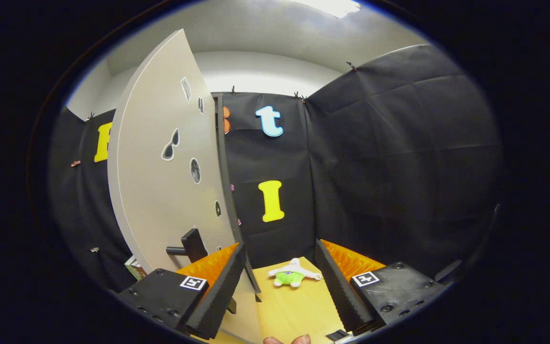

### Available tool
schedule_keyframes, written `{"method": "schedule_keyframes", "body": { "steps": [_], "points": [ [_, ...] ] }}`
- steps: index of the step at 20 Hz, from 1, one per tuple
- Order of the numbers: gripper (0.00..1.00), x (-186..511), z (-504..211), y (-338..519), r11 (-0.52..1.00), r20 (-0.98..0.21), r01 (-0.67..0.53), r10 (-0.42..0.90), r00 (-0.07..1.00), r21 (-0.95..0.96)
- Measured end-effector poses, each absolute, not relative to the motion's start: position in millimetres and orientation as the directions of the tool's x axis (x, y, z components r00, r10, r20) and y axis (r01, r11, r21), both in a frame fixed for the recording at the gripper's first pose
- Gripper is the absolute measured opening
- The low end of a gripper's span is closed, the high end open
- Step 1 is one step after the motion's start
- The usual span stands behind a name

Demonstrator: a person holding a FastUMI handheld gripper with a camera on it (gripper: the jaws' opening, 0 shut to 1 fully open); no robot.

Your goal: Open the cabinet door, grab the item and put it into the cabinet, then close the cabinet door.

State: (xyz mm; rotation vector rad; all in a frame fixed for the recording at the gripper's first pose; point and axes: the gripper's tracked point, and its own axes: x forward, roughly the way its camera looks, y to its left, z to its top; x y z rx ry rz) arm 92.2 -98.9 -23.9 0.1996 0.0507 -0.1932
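the gripper (280,286) is released, its two fingers spread wide apart with nothing pressed between them and bare wooden tabletop (294,310) showing in the gap. ahead of the fingers, lying on that tabletop, is a small plush toy (292,274) with a white upper body, outstretched white arms and a green lower part; it sits slightly nearer the right finger than the left, a little beyond the fingertips and apart from both. to the left stands the cabinet door (165,172), a pale grey panel swung open so that its broad face angles toward the camera and its dark edge runs down toward the left finger. several stickers are scattered over the door's face, among them one shaped like a pair of sunglasses (170,145) and a round one just below it; what the others depict is too small to tell. low on the door, just beyond the left finger, a dark handle (186,246) juts out from the panel. at the door's lower left edge a corner of something with a green and white printed surface (135,267) peeks out, too little of it showing to say what it is. at the very near edge of the tabletop, between the finger bases, the tips of a person's fingers (287,340) show. black cloth walls enclose the far side and right of the booth.
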Motion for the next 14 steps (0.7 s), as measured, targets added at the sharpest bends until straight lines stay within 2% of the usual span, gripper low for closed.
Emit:
{"method": "schedule_keyframes", "body": {
  "steps": [10, 14],
  "points": [
    [0.97, 120.1, -27.6, 42.3, 0.97, -0.069, -0.021, 0.039, 0.997, 0.24],
    [0.97, 141.1, -32.0, 115.4, 0.954, -0.08, -0.151, 0.177, 0.981, 0.259]
  ]
}}
